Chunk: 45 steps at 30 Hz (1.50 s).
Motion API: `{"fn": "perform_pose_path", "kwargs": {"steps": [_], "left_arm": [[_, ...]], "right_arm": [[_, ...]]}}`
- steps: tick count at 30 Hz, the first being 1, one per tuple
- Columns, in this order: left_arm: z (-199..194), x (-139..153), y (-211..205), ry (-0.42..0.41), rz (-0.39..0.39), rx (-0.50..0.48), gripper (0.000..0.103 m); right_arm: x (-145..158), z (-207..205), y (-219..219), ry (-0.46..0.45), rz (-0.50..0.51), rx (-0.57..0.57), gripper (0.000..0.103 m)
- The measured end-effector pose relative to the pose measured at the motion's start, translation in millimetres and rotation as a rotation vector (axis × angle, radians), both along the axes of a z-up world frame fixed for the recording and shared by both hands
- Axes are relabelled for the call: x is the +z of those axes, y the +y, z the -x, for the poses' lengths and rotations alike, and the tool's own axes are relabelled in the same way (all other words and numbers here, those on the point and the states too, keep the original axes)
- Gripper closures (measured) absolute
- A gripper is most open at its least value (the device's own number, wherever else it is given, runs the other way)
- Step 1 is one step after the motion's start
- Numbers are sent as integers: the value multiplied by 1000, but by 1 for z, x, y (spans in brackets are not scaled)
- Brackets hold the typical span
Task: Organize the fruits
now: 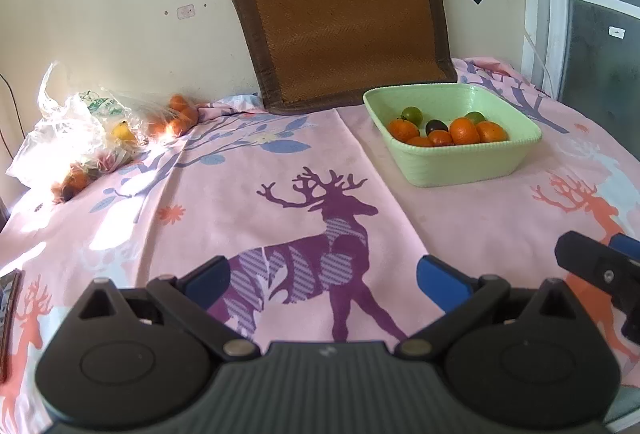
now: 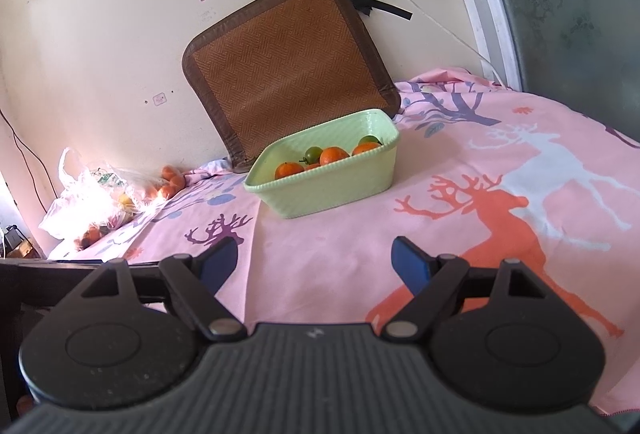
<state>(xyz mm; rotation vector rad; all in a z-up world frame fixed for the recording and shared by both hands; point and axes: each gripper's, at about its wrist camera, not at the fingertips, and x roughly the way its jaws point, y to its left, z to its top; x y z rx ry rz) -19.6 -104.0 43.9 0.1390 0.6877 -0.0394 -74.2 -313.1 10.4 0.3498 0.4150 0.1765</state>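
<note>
Both grippers hover low over the pink deer-print cloth (image 1: 280, 202) that covers the table, each with its blue fingers spread wide and nothing between them: the left gripper (image 1: 324, 276) above the purple deer, the right gripper (image 2: 314, 260) over bare cloth. At far left, against the wall, clear plastic bags (image 1: 80, 122) lie in glare with several oranges and one yellow fruit inside; their count is unclear. Open cloth stretches from there to the green basket (image 1: 460, 166), which sits right of centre, in front of a brown woven mat (image 1: 340, 22) leaning on the wall. It holds six oranges (image 1: 464, 132), two green fruits (image 1: 412, 114) and one dark fruit (image 1: 436, 125). Cloth beside the basket is free to the table's right edge.
</note>
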Motion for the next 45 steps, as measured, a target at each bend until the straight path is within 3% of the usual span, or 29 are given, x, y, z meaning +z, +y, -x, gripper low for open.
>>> {"fn": "perform_pose_path", "kwargs": {"steps": [19, 45], "left_arm": [[-3, -6, -5, 45, -15, -6, 0], [2, -9, -9, 9, -14, -34, 0]], "right_arm": [[-1, -1, -3, 11, -15, 4, 17], [-8, -1, -3, 40, -6, -12, 18]]}}
